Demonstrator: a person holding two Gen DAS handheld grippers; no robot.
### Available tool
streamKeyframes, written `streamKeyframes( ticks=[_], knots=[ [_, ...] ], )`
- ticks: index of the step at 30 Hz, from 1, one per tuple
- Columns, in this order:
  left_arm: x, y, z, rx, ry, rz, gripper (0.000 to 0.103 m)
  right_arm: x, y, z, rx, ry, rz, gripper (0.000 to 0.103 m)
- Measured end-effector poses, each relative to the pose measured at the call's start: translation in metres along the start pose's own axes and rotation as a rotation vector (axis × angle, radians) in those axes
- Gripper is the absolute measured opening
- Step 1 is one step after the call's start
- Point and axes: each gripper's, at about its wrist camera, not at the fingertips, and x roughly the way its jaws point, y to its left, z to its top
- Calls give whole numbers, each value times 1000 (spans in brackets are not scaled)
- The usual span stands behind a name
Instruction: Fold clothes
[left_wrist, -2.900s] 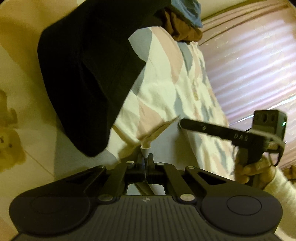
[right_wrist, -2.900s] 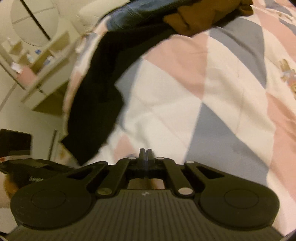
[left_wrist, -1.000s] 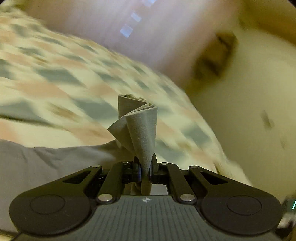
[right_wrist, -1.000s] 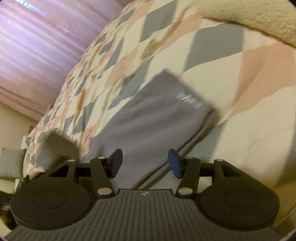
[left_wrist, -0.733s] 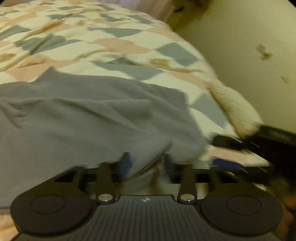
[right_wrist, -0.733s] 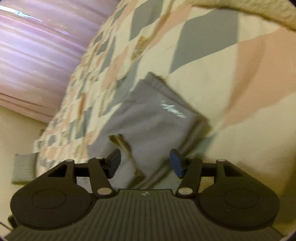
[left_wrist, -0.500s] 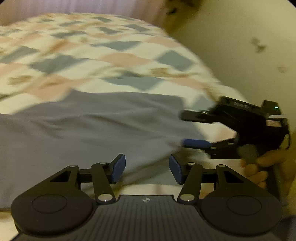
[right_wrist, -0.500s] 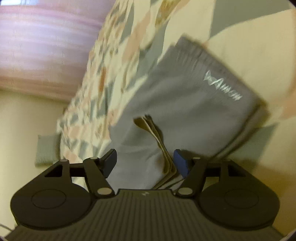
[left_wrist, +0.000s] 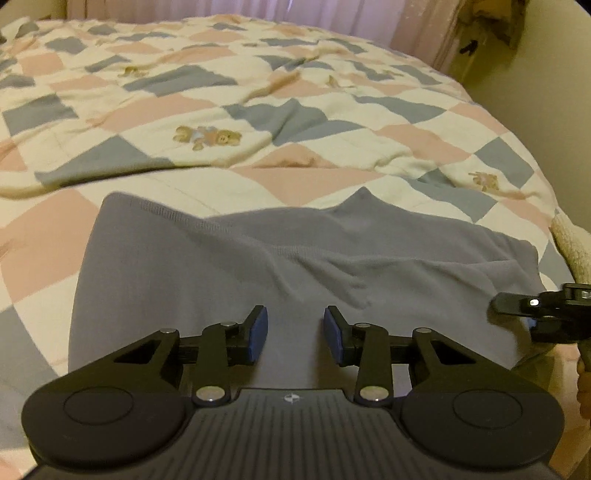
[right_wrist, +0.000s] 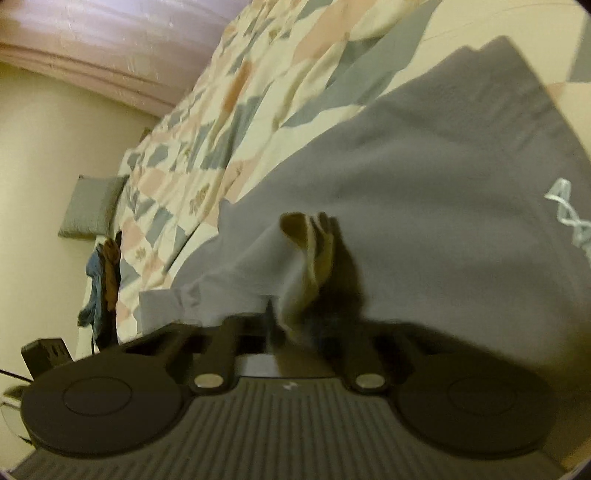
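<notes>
Lying on patchwork quilt — soft, rumpled grey knit garment.

My left gripper is matte black plastic: two round knuckle discs, a ribbed grey centre panel with a small white emblem, silver pivot screws, and blue pads. My right gripper matches it, blurred.

left wrist: low over bed, facing curtain | right wrist: closer; shared: grey garment
</notes>
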Motion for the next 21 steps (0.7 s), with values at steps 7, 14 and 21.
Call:
streamKeyframes(
  ticks=[7, 14, 21],
  knots=[
    [-8, 3, 15, 12, -32, -13, 39, -61, 24, 23, -103, -151, -71, 11],
    [18, -26, 18, 51, -28, -43, 41, -86, -24, 41, -39, -153, -193, 11],
    [28, -40, 26, 79, -38, -42, 42, -83, -44, 37, 13, -169, -263, 12]
  ],
)
